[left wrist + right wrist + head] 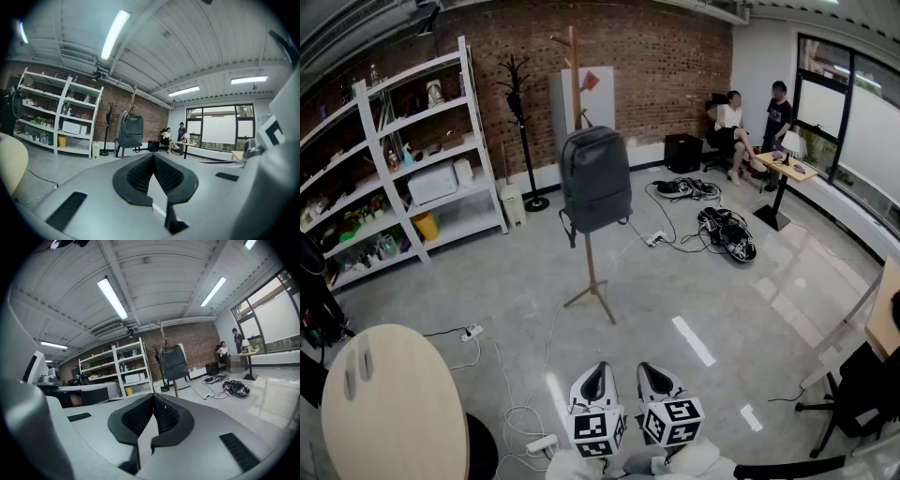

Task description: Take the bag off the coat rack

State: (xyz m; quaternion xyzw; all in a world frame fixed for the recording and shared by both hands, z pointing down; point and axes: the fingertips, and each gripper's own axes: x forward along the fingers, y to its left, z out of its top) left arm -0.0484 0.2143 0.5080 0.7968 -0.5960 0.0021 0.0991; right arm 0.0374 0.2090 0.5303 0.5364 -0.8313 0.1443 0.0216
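Note:
A dark grey backpack (595,178) hangs on a wooden coat rack (573,66) that stands mid-room on a splayed foot. Both grippers are low at the bottom of the head view, well short of the rack and apart from it. My left gripper (593,382) is shut, with nothing between its pads. My right gripper (657,379) beside it is shut and empty too. The left gripper view shows the backpack (130,132) far off beyond the shut left gripper (153,157). In the right gripper view the backpack (174,363) also hangs far off past the shut right gripper (153,396).
White shelving (422,169) lines the left wall, with a black coat stand (520,103) beside it. A round pale table (394,403) is near left. Cables and a power strip (542,442) lie on the floor. Two people (750,122) and bags (727,234) are at the back right.

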